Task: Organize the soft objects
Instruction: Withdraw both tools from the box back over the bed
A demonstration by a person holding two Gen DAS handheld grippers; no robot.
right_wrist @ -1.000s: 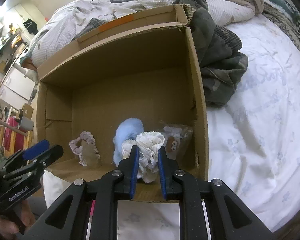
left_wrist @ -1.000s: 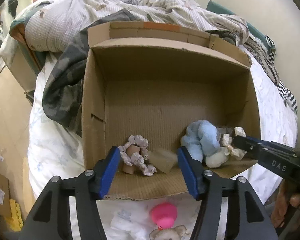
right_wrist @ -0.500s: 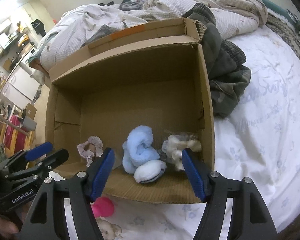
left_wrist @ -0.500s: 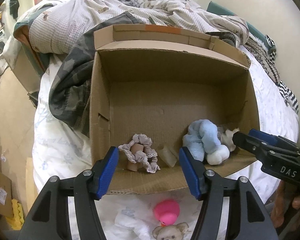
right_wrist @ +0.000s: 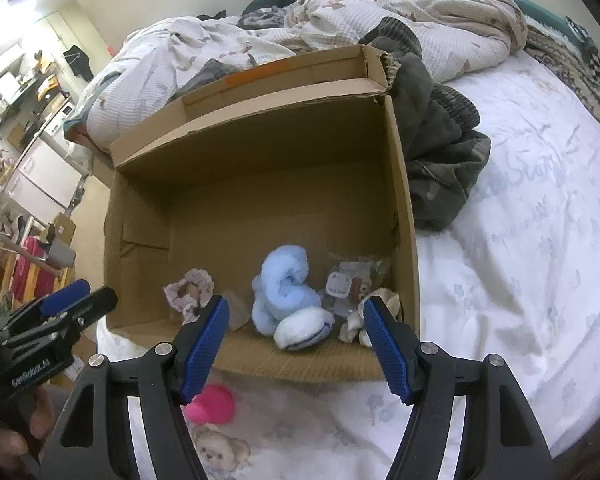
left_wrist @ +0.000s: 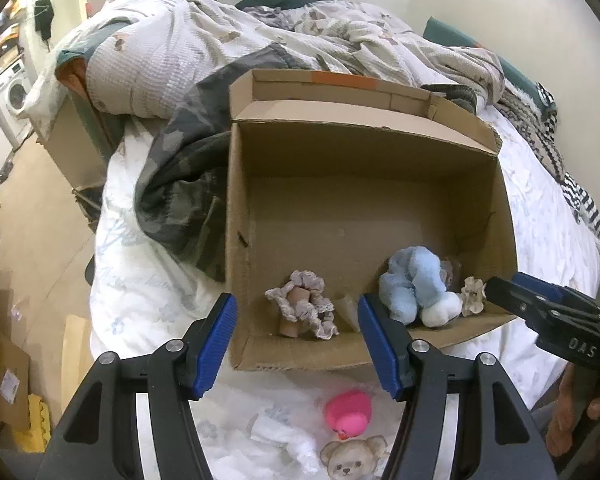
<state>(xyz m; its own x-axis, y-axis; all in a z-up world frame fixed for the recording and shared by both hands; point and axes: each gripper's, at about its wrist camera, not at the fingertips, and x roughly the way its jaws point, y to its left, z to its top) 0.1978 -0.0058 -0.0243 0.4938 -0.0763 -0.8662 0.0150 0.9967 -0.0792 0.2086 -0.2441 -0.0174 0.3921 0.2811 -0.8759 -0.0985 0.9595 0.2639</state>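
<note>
Rumpled bedding fills the far side of the room, and on the white sheet (right_wrist: 540, 240) sits an open cardboard box (left_wrist: 236, 240), its near wall low and its far flap folded back. Along the near edge of the box floor lie the soft things already put away: a lacy scrunchie (left_wrist: 304, 308) on the left, a blue plush toy (left_wrist: 416, 288) in the middle and a cream scrunchie (right_wrist: 356, 322) at the right corner, just beside a small clear packet (right_wrist: 348, 284).

The right gripper (right_wrist: 292, 344) has just been opening – its jaws now stand wide, with nothing between the pads – and it hangs over the near wall of the box. The left gripper (left_wrist: 296, 340) is about half open and empty too, over the left part of the near wall.

On the sheet in front of the box, near the person, a pink toy (left_wrist: 348, 408), a bear-face piece (left_wrist: 352, 460) and a crumpled white cloth (left_wrist: 284, 436) are not yet in the box.

What could go wrong from here:
- Both grippers hang close over the same patch of sheet, so reaching together for the pink toy may make them knock each other.
- The pink toy looks round and smooth; a pinch off its middle may squirt it away across the sheet.
- A low swing back over the box may catch the near wall and shove or tip the box – it rests only on soft bedding.
- Pads closing on the cloth may snag the sheet beneath.
</note>
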